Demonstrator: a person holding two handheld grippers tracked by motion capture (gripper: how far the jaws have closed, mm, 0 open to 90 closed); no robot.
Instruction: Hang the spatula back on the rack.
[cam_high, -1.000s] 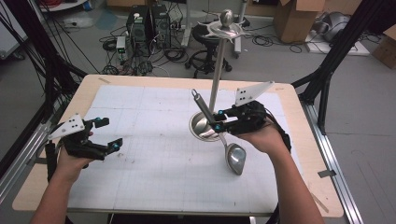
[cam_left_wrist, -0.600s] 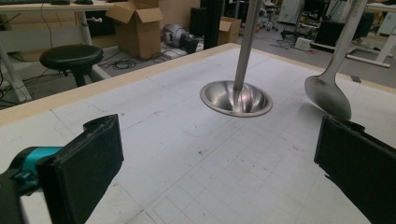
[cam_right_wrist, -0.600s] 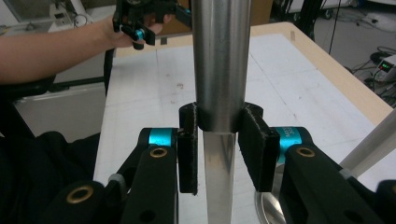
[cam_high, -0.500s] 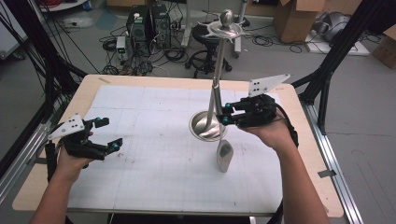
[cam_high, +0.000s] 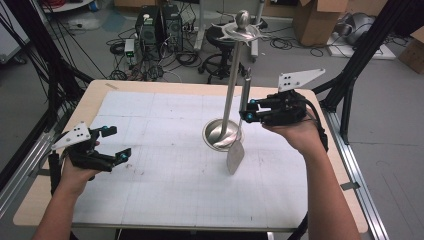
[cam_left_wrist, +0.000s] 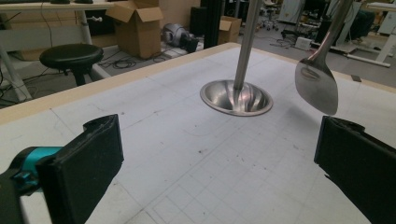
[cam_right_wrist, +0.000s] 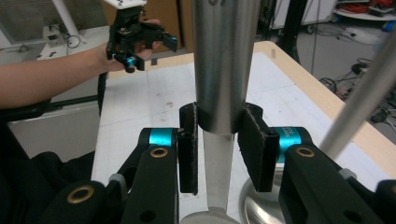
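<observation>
A steel spatula (cam_high: 235, 155) hangs blade down just above the white mat, its handle upright beside the pole of a steel utensil stand (cam_high: 222, 134). My right gripper (cam_high: 247, 116) is shut on the spatula handle (cam_right_wrist: 224, 70), a pad pressing on each side of it. The blade (cam_left_wrist: 317, 84) hovers to the right of the stand's round base (cam_left_wrist: 236, 98). My left gripper (cam_high: 112, 142) rests near the table's left edge, open, with nothing between its pads (cam_left_wrist: 88, 158). In the right gripper view, the left gripper (cam_right_wrist: 144, 39) is farther off.
The stand's pole rises to a knob with hook arms (cam_high: 242, 30). The white gridded mat (cam_high: 150, 190) covers the wooden table (cam_high: 95, 95). Beyond the table are a stool, cables, electronics and cardboard boxes on the floor. Black frame posts flank both sides.
My right gripper has risen and moved right with the spatula. The spatula swung from a slant to hanging upright, blade off the mat. The left gripper stayed put.
</observation>
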